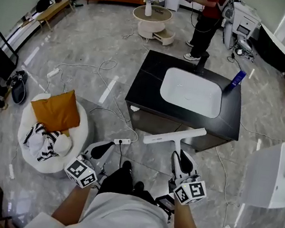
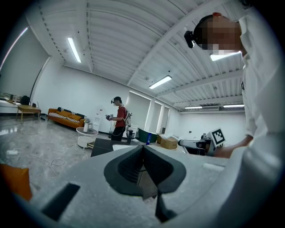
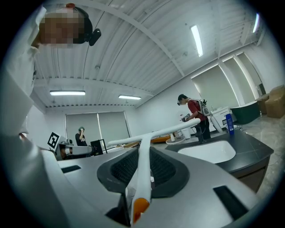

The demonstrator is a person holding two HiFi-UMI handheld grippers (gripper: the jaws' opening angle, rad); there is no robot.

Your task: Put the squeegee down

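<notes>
A white squeegee (image 1: 175, 136) with a long T-shaped blade is held by its handle in my right gripper (image 1: 178, 156), blade towards the black counter (image 1: 150, 77). In the right gripper view the handle (image 3: 141, 178) runs between the jaws, orange end nearest the camera, and the blade (image 3: 156, 133) lies crosswise ahead. The right gripper (image 3: 141, 153) is shut on it. The counter holds a white sink (image 1: 191, 91), seen to the right as the sink (image 3: 209, 151). My left gripper (image 1: 107, 147) hangs over the floor, left of the squeegee. That left gripper (image 2: 142, 149) is shut and holds nothing.
A black faucet (image 1: 201, 64) and a blue bottle (image 1: 237, 78) stand on the counter's far side. A person (image 1: 205, 19) stands behind it. A white beanbag (image 1: 79, 128) with an orange cushion (image 1: 55, 111) lies left, a power strip (image 1: 122, 141) with cables ahead, a white box (image 1: 276, 176) right.
</notes>
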